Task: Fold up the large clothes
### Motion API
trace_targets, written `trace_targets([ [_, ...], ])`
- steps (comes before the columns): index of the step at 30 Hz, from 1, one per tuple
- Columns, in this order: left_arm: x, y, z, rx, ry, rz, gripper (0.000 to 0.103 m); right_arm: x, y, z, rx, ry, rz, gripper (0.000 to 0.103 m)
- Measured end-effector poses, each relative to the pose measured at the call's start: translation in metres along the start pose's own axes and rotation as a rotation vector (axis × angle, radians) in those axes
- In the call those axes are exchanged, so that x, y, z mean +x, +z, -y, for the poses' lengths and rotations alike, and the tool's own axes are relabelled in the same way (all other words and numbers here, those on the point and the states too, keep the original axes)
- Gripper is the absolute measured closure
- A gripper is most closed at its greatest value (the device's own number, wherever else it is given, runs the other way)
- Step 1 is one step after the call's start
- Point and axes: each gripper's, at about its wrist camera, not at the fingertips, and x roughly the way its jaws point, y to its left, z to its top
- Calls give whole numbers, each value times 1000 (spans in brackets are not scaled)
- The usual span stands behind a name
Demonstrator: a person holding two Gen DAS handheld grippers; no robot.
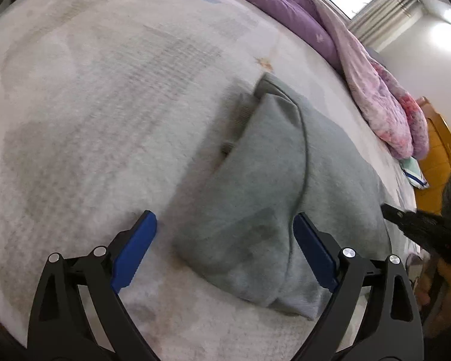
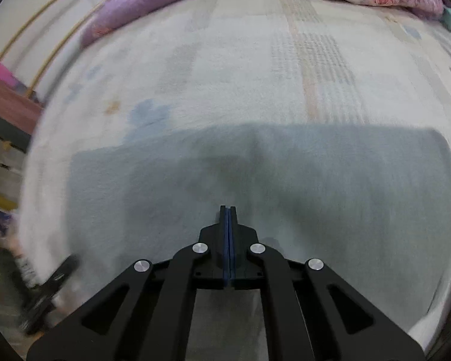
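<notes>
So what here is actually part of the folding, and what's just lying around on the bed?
Part of the job:
- grey garment, already folded over
- left gripper, open
- right gripper, shut

Just lying about:
- purple quilt
- pink floral blanket
- bed cover underneath

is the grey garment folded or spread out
Folded: the grey garment lies as a compact doubled block on the bed, layered edges showing at its near corner.
</notes>
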Motion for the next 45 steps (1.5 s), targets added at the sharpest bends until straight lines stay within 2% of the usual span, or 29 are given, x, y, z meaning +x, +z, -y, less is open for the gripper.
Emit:
trace_targets([
  [2, 1, -1, 2, 0, -7, -3, 12, -7, -21, -8, -23, 7, -19, 103],
  [5, 3, -1, 4, -12, -25, -2, 12, 9, -40, -6, -19, -12, -34, 103],
  [8, 8, 2, 7, -19, -52, -16, 12, 22, -44, 1, -5, -14, -1, 103],
  [11, 6, 6, 3, -64, -58, -21, 14, 15, -47, -2, 4, -15, 0, 103],
  [15, 10, 8, 2, -102, -91, -25, 14, -6, -67, -7, 25, 20, -11, 103],
  [18, 10, 5, 7, -94, -109, -28, 19, 2, -79, -3, 32, 48, -6, 103],
  [21, 9, 1, 9, -111, -89, -17, 22, 15, -79, 10, 74, 88, -2, 103],
  [24, 8, -3, 7, -169, -133, -18, 35, 14, -79, 12, 81, 98, -3, 103],
  [27, 13, -6, 8, -154, -140, -25, 48, 10, -82, 10, 72, 106, 19, 103],
  [29, 12, -6, 8, -155, -189, -32, 81, 2, -86, 10, 75, 127, 42, 103],
  [30, 9, -5, 7, -155, -202, -25, 82, -4, -88, 8, 65, 132, 62, 98],
  [33, -6, -1, 14, -119, -216, 16, 87, -27, -99, -9, 18, 134, 154, 96],
  [37, -27, 8, 35, -87, -281, 43, 88, -39, -103, -29, -35, 189, 217, 87],
  [42, -40, 27, 59, -59, -322, 9, 89, -54, -118, -50, -111, 294, 300, 58],
  [44, -43, 32, 65, -36, -329, 0, 90, -58, -128, -68, -193, 301, 337, 53],
  [45, -45, 33, 67, -27, -330, -3, 90, -57, -130, -76, -230, 292, 351, 45],
])
